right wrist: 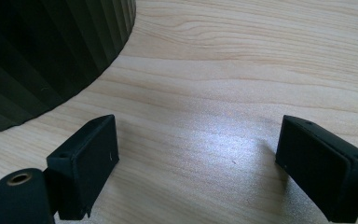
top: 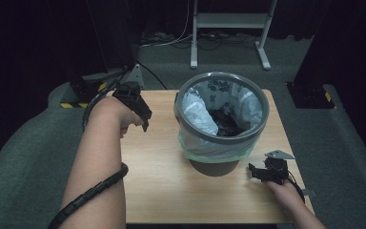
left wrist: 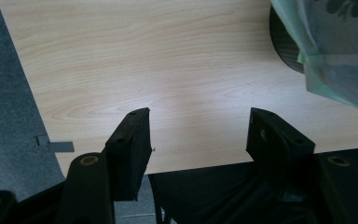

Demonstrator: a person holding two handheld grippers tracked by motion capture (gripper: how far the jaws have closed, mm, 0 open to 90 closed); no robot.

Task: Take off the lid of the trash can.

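Bin (top: 221,121) sits mid-table, toward the far edge, lined with a bag (top: 205,117) folded over the rim; dark scraps inside. It's the one obstacle, standing between the two grippers.

Left gripper (top: 140,112) is held above the table's (top: 162,191) left part, near the bin, jaws apart with nothing between them. In the left gripper view, bare wood lies below and the table's left edge is near.

Right gripper (top: 259,172) lies low at the right near corner, just beside the bin's base, jaws spread wide, empty.

Open wood in front of the bin; grey carpet (top: 24,143) all around.
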